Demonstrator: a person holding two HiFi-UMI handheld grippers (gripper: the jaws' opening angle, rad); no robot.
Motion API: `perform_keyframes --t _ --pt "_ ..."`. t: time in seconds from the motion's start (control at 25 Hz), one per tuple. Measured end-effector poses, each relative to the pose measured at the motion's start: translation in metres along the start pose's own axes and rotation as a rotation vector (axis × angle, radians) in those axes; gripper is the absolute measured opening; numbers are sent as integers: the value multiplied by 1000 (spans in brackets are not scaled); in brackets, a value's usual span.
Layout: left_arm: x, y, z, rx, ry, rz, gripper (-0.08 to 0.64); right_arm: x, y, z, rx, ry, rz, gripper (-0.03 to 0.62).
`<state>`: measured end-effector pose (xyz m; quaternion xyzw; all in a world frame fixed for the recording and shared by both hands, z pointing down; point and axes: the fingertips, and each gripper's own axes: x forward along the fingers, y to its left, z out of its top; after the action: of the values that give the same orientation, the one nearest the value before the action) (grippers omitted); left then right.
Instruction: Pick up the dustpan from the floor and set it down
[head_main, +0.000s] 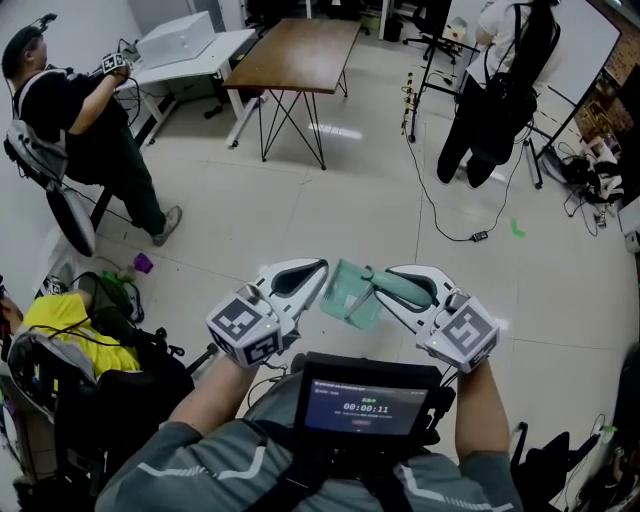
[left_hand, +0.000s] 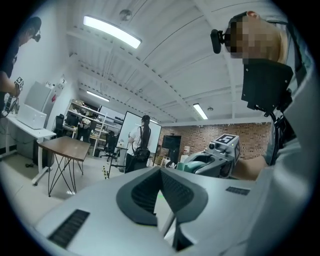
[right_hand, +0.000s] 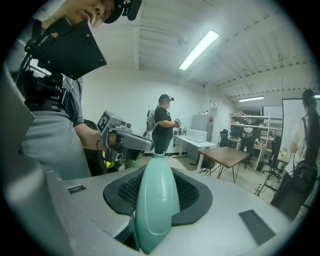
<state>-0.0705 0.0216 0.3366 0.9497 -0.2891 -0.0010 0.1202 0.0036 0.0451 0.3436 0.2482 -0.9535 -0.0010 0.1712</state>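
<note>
Head view first: got the dustpan (head_main: 352, 293) well up off the floor (head_main: 300, 215) already, hanging out in front of the chest. Pinching it by the teal handle (head_main: 405, 290) with the right gripper (head_main: 380, 276), and poking the pan end out past the jaw tips toward the left gripper (head_main: 318, 270). Sits just beside that one; can't tell if it's actually touching.

Left gripper view: pressed together on nothing, pointing about level. Only catches a sliver of teal from the dustpan (left_hand: 192, 161), off to the right.

Right gripper view: clamped either side of the handle (right_hand: 156, 200), with its long axis straight out along the jaws and its narrow end farthest away. Shows the left gripper (right_hand: 148, 145) just past that end.

Guessing pickup's done and only the set-down is left. Looks like a right-hand job entirely. Would expect the pan end to meet the floor first on the way down, being out ahead of the jaws. Probably worth keeping the left gripper clear.
</note>
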Motion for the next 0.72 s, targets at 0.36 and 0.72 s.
perform_keyframes --t 0.36,0.72 --pt "0 1 -1 19 11 12 15 -1 -6 -5 19 6 -11 149" --pt "17 0 5 -26 4 32 17 -16 -25 -3 18 -5 -12 149"
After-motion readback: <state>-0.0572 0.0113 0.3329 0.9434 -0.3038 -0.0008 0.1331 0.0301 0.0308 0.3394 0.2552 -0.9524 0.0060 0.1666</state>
